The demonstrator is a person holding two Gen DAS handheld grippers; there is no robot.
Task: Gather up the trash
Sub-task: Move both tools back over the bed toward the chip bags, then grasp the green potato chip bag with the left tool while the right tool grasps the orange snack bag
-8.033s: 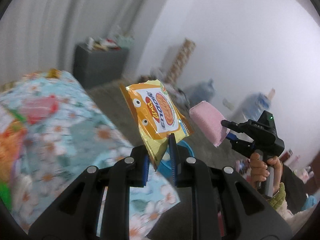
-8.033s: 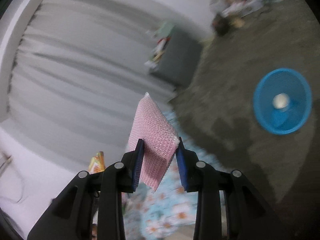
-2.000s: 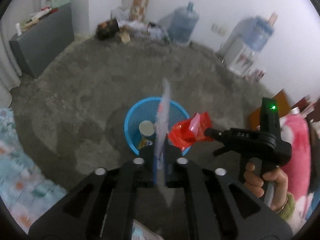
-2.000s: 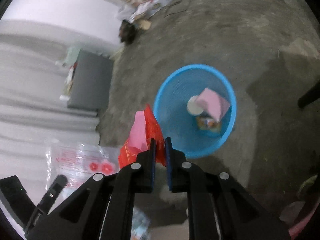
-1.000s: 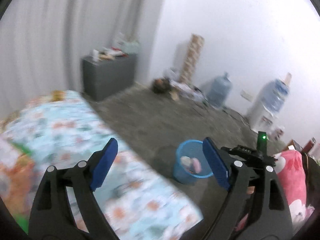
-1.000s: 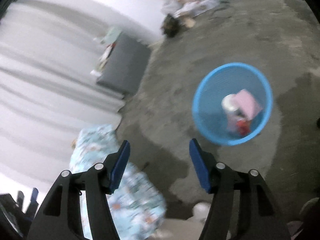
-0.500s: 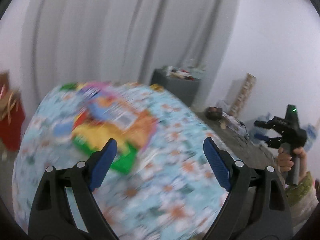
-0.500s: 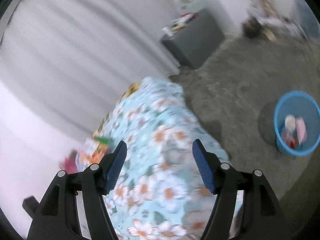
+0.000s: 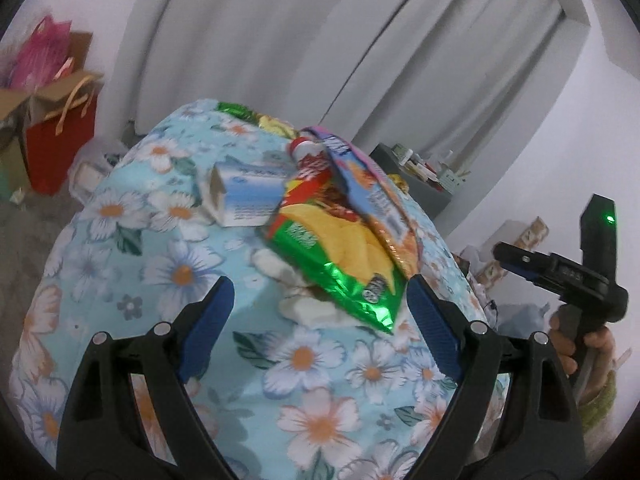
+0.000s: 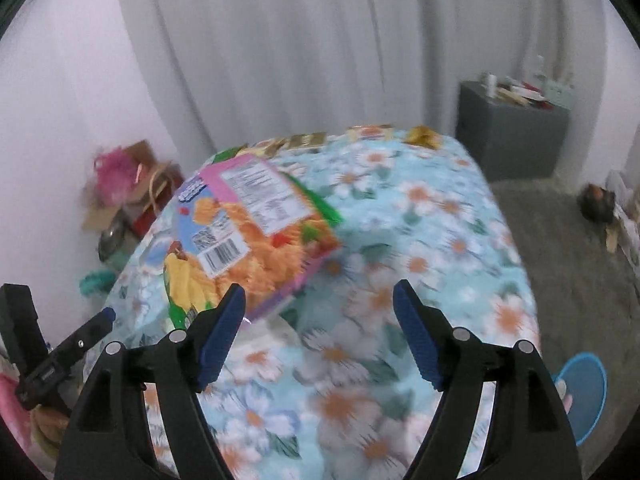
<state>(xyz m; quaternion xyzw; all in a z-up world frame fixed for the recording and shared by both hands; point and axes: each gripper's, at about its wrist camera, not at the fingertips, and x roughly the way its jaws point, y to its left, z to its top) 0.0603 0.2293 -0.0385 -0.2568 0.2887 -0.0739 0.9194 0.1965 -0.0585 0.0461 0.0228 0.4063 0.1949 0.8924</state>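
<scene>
My left gripper (image 9: 320, 308) is open and empty just short of a green and yellow chip bag (image 9: 340, 256) on the floral table cover (image 9: 180, 276). A pink and orange snack bag (image 9: 372, 196) leans on the chip bag, and a white and blue carton (image 9: 248, 196) lies behind. My right gripper (image 10: 320, 316) is open and empty above the same table, close to the pink and orange snack bag (image 10: 248, 216). The blue trash basket (image 10: 580, 392) stands on the floor at lower right. The right gripper also shows in the left wrist view (image 9: 520, 260).
A grey cabinet (image 10: 516, 136) with clutter stands by the curtain. A red gift bag (image 9: 56, 132) and boxes sit on the floor left of the table. More wrappers (image 9: 248, 114) lie at the table's far edge. The floor is grey carpet (image 10: 592, 248).
Both grippers let their trash go into the blue basket and opened. They have since swung from the basket back over the floral table, nearer the snack bags.
</scene>
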